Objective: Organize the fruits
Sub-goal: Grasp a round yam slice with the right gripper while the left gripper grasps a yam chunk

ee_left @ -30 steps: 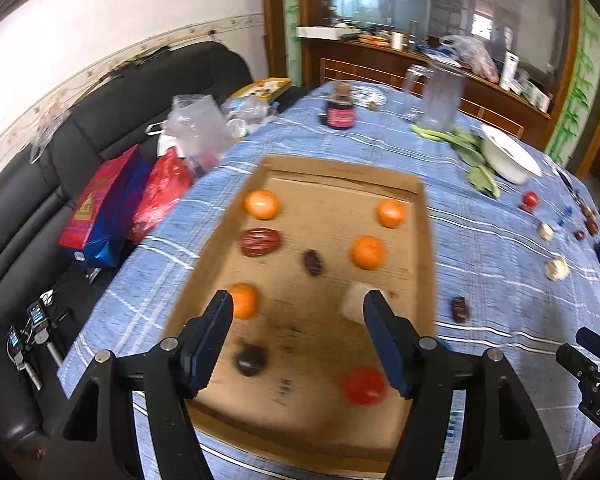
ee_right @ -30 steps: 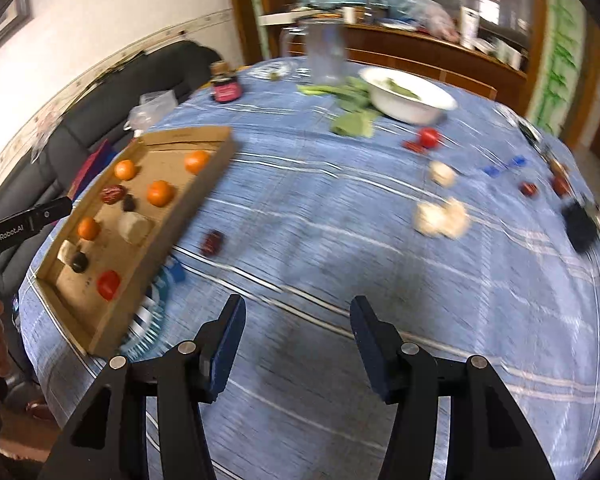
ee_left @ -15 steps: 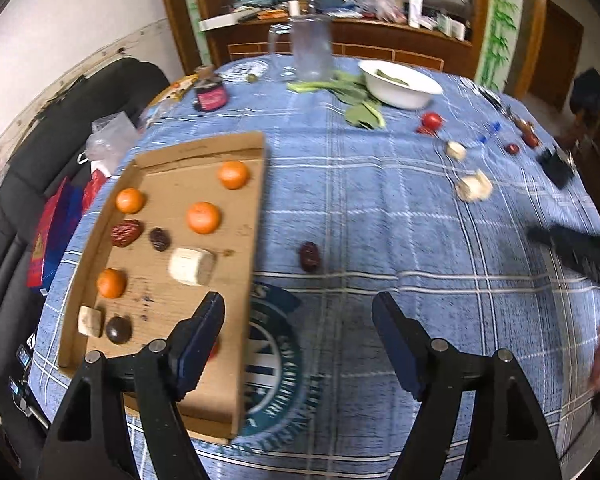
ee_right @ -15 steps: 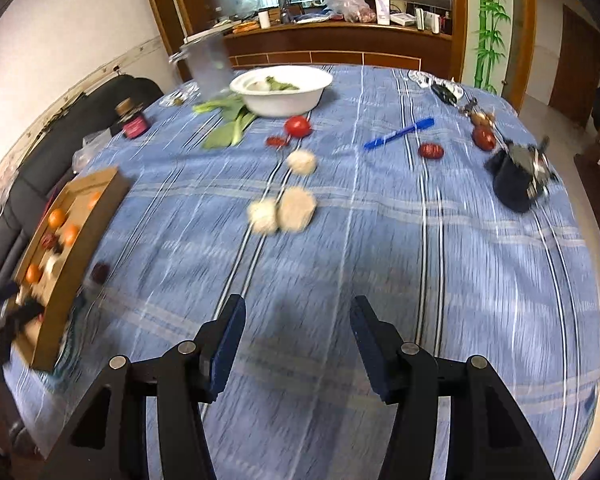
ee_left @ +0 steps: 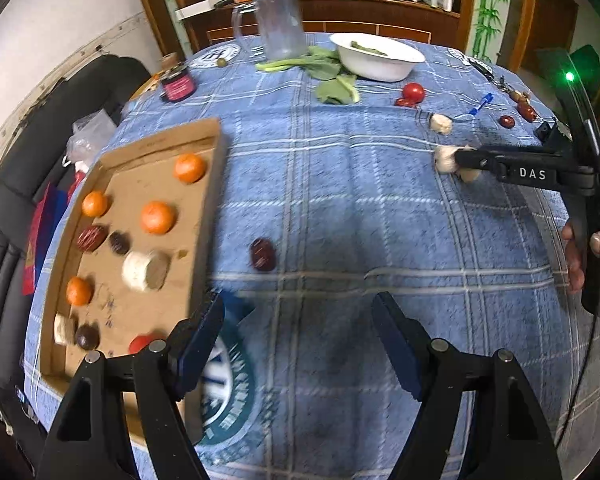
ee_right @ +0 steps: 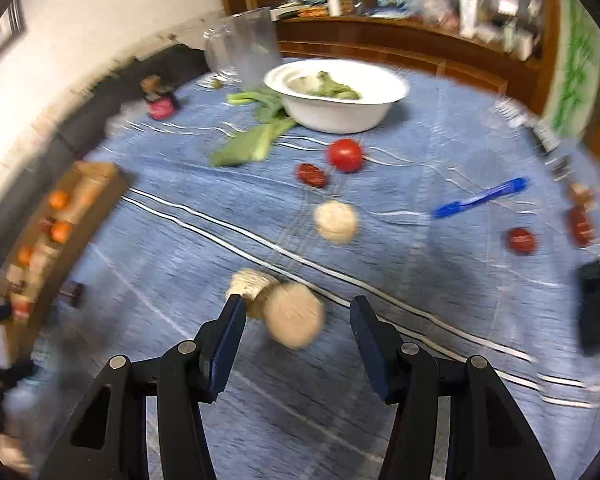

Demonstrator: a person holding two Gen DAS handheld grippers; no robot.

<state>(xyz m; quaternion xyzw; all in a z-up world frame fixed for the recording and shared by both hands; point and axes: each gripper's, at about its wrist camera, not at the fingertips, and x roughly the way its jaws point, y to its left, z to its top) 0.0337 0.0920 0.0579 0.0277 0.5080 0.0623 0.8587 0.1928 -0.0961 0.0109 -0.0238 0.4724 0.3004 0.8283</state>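
Your left hand-held gripper [ee_left: 298, 344] hangs open over bare blue worktop [ee_left: 340, 208], nothing btwn its jaws, which have just been widening; a dark red date [ee_left: 263, 255] lies just beyond, beside the cardboard tray [ee_left: 210, 200] w/ oranges. Your right hand-held gripper [ee_right: 296, 330] is open; a beige round piece [ee_right: 294, 316] sits btwn its fingers, pads not pressing it.

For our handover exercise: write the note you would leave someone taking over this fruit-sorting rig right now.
Left gripper: open, empty, over bare cloth beside the cardboard tray.
Right gripper: open, a pale round piece between its fingers, not gripped.
Done: oranges, dates and pale pieces lie in the tray.
Left: a date near the tray, a tomato, more dates and pale pieces on the tablecloth.
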